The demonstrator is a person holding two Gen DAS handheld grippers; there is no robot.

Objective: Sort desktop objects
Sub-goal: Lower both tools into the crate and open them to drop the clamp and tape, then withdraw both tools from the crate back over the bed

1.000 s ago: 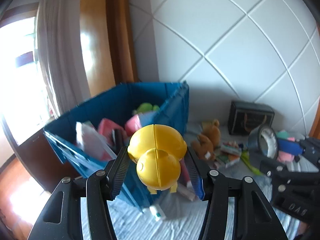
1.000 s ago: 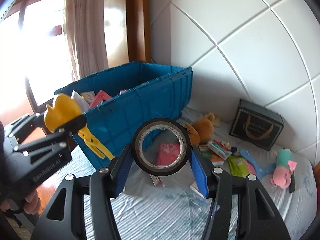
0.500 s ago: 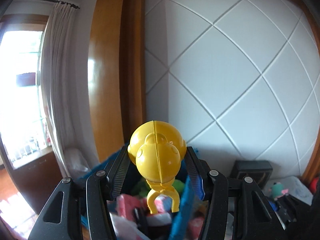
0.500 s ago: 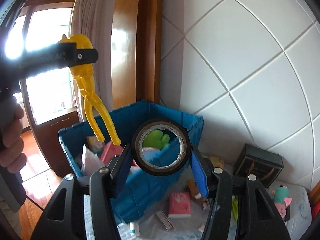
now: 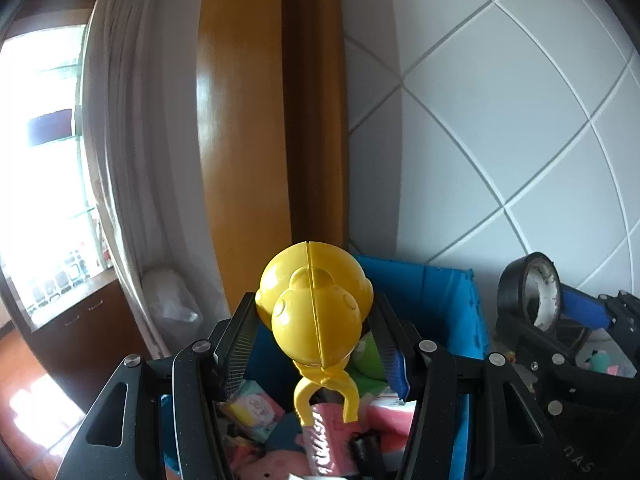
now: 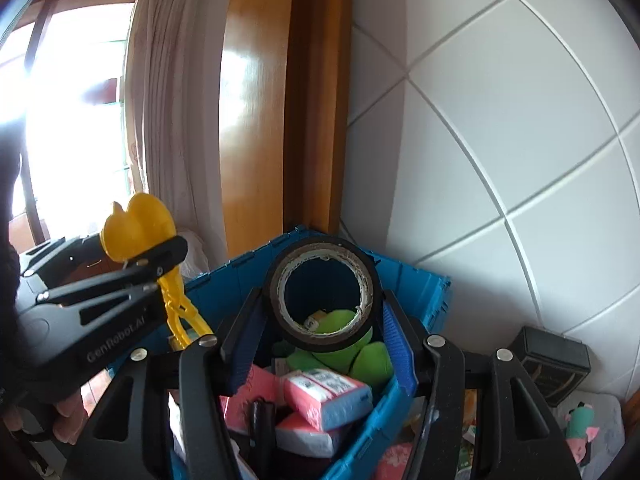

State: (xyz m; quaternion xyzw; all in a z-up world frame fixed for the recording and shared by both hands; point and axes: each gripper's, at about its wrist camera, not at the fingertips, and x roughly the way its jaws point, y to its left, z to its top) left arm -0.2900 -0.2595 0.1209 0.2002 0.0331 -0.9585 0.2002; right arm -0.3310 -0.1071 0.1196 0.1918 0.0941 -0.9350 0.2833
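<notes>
Both grippers are hanging over the blue crate, each carrying one thing.

Left wrist view: the left gripper [image 5: 316, 320] has tipped back down since half a second ago, so the blue crate [image 5: 424, 292] is showing more of its contents again. Its fingers [image 5: 240, 332] are pressing on the round head of the yellow duck clamp [image 5: 316, 316], whose long axis is running downward, forked handles pointing into the crate. Right wrist view: the right gripper [image 6: 322, 336] has come nearer the crate [image 6: 416, 292], which is now filling the lower frame. Its fingers [image 6: 394, 344] are pinching the black tape roll [image 6: 322, 300] by its sides, its open hole facing the camera above the green plush [image 6: 344, 344] and pink packets [image 6: 328, 398] inside the crate.
</notes>
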